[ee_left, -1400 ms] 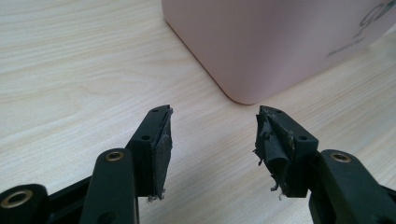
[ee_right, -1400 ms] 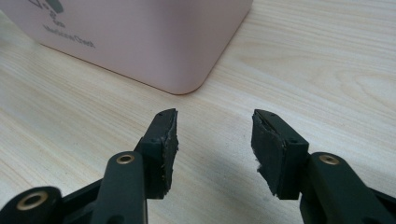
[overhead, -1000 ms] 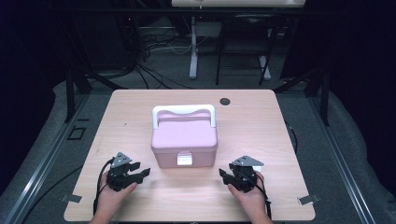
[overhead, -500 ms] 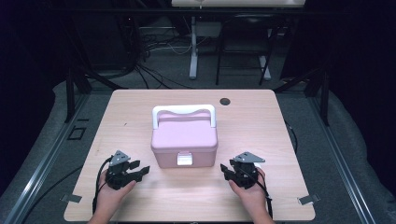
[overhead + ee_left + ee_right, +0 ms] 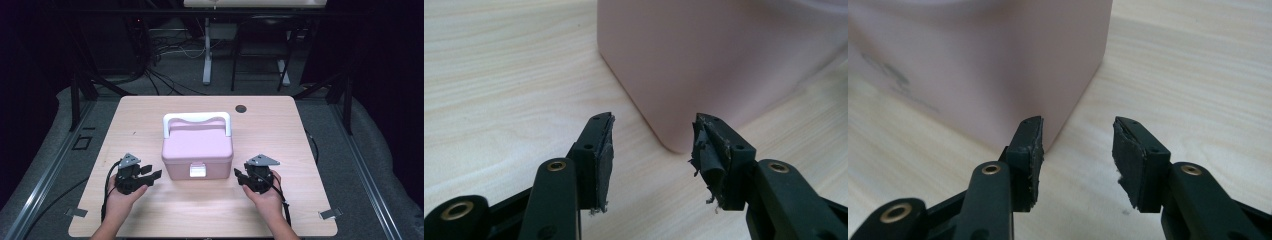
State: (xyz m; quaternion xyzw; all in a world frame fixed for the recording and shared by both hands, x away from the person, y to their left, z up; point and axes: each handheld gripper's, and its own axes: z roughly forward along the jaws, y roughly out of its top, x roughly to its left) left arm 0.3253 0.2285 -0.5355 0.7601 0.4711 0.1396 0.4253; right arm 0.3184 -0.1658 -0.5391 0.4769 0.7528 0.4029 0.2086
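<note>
Pink lidded box [image 5: 197, 150] with white handle [image 5: 197, 120] sat shut mid-table [image 5: 280, 130], contents hidden, left gripper [image 5: 150, 173] near its left corner, jaws apart, just narrowing, nothing between, right gripper [image 5: 239, 176] likewise at its right corner.

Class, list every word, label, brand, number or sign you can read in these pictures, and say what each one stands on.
None can be read.
Pink lidded box: no print shows on its lid or walls; the white latch is blank.
Box wall in the right gripper view: faint grey smudges, too blurred to tell if they are writing.
Wooden table: no label.
</note>
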